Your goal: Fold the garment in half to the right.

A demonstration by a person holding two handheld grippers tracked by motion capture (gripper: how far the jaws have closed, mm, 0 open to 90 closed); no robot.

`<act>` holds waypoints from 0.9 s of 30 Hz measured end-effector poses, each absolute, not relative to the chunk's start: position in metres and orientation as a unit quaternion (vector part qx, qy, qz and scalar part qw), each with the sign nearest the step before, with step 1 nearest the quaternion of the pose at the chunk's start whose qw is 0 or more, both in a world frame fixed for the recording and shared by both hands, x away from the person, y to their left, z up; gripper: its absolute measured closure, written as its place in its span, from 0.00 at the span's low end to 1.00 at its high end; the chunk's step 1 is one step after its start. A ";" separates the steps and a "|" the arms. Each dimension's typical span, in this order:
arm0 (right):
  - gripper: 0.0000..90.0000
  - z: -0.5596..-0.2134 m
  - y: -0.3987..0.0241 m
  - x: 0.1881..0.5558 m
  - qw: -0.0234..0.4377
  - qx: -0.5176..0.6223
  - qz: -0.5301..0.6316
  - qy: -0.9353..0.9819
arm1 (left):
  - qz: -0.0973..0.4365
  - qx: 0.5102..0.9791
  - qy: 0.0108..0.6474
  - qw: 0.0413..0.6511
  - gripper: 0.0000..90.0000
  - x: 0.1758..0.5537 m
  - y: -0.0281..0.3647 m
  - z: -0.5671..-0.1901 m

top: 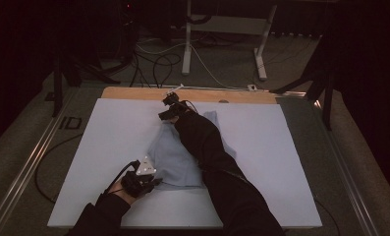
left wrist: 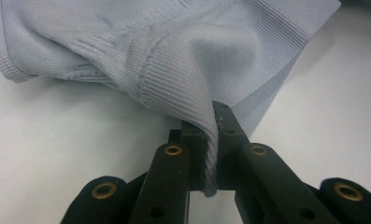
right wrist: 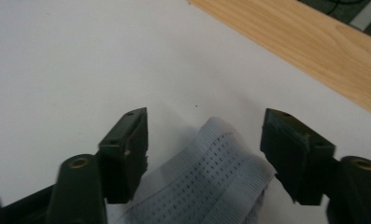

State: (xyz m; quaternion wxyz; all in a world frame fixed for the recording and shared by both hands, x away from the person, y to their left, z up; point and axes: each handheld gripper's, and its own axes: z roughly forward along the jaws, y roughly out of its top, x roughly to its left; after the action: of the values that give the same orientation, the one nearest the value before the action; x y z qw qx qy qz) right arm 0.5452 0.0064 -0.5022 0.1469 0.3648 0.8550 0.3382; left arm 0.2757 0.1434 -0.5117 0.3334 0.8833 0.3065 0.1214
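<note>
Nearest to where I stand is the person's right forearm in a dark sleeve (top: 217, 162), stretched forward across the white surface (top: 109, 142) and lying over the middle of a pale blue garment (top: 175, 157). The garment is spread in a loose heap near the centre of the surface, with its near hem close to the front edge and its far end pointing toward the strip of bare wood (top: 133, 93) at the back.

The left gripper (top: 151, 183) sits low at the garment's near left corner. In the left gripper view its fingers (left wrist: 230, 126) are pressed together on a fold of ribbed hem, the cloth bunched and drawn up between them (a firm pinch, with the knit puckering above it).

The right gripper (top: 169, 114) is out at the far end of the garment, close to the wooden strip. In the right gripper view its fingers (right wrist: 127, 144) stand spread on either side of a ribbed, perforated tip of the cloth (right wrist: 211, 177), which lies flat on the surface between them; neither pad presses on it, though the left one is just beside the fabric.

Beyond the surface lie grey carpet, loose cables (top: 158, 64) and the white legs of a stand (top: 187, 44).
</note>
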 end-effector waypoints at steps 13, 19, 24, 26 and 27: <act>0.65 -0.518 0.017 0.548 0.164 0.349 0.289 0.876 | 0.119 0.883 0.305 0.335 0.97 0.275 0.142 -0.511; 0.85 -0.518 0.016 0.547 0.179 0.338 0.272 0.883 | 0.117 0.881 0.307 0.339 0.97 0.276 0.144 -0.512; 0.93 -0.517 0.016 0.546 0.177 0.336 0.276 0.883 | 0.117 0.882 0.308 0.338 0.97 0.276 0.143 -0.512; 0.93 -0.516 0.015 0.545 0.169 0.337 0.284 0.882 | 0.115 0.882 0.308 0.338 0.97 0.276 0.144 -0.512; 0.93 -0.516 0.015 0.545 0.169 0.337 0.284 0.882 | 0.115 0.882 0.308 0.338 0.97 0.276 0.144 -0.512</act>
State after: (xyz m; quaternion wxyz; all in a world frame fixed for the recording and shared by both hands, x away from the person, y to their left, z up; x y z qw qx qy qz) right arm 0.5454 0.0154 -0.5156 0.1691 0.3368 0.8818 0.2836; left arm 0.2759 0.1435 -0.5120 0.3384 0.8815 0.3083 0.1155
